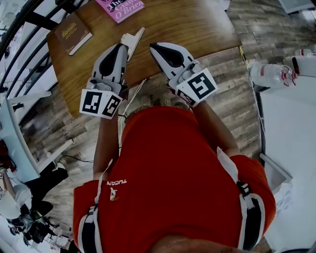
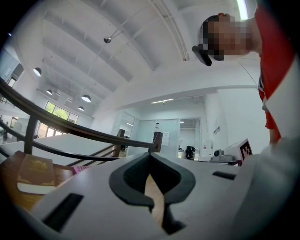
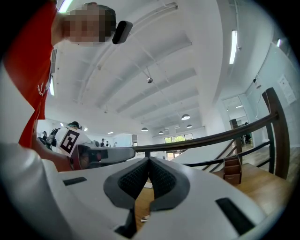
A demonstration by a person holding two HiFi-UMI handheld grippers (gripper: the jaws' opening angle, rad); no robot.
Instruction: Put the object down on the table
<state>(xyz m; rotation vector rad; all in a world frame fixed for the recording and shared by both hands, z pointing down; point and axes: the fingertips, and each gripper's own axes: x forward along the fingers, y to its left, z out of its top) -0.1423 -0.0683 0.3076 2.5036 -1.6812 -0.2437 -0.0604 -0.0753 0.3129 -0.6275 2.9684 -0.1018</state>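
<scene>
Left tongs: white two-jaw left gripper (image 2: 150,161), pads pressed together, nothing pinched.
Right tongs: white two-jaw right gripper (image 3: 148,161), likewise closed and empty.
Object: pale flat piece (image 1: 133,38), upper centre of the head view, just past the left tip; contact unclear.
Surface: brown wooden table (image 1: 187,24).
Procedure: if the piece rests flat, back your left tongs straight off without dragging it.

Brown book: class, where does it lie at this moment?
In the head view the brown book lies near the left edge of the wooden table, left of the pink book.
</scene>
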